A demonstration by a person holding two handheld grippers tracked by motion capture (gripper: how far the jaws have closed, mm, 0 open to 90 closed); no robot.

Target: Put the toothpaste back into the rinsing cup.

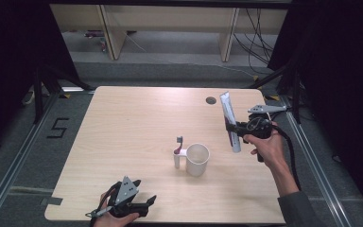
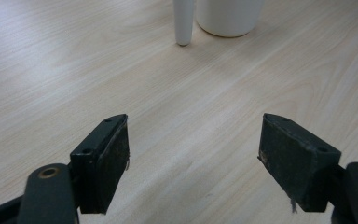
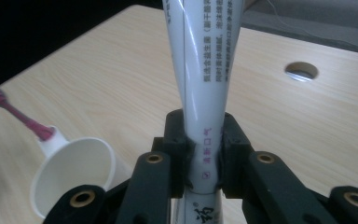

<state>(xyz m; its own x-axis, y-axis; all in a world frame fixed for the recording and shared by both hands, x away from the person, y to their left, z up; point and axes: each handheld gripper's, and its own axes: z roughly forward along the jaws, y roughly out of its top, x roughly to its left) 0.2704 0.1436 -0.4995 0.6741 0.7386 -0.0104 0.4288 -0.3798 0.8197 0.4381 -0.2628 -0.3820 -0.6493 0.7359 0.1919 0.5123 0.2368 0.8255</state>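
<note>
A white cup (image 1: pixel 197 159) stands upright near the table's middle. A toothbrush (image 1: pixel 177 150) with a white and pink handle stands against its left side. At the right, my right gripper (image 1: pixel 231 128) is shut on a white toothpaste tube (image 1: pixel 227 109) and holds it upright above the table. In the right gripper view the tube (image 3: pixel 200 84) rises between the pads of that gripper (image 3: pixel 204 156), with the cup (image 3: pixel 74 170) and toothbrush (image 3: pixel 25 121) to the lower left. My left gripper (image 1: pixel 147 204) rests open near the front edge. Its jaws (image 2: pixel 193 158) hold nothing and face the cup (image 2: pixel 228 16) and the toothbrush handle (image 2: pixel 183 25).
The light wooden table (image 1: pixel 132 123) has a round cable hole (image 1: pixel 211 100) at its back right. Dark curtains flank the table. Wooden furniture legs and cables stand on the grey floor behind it.
</note>
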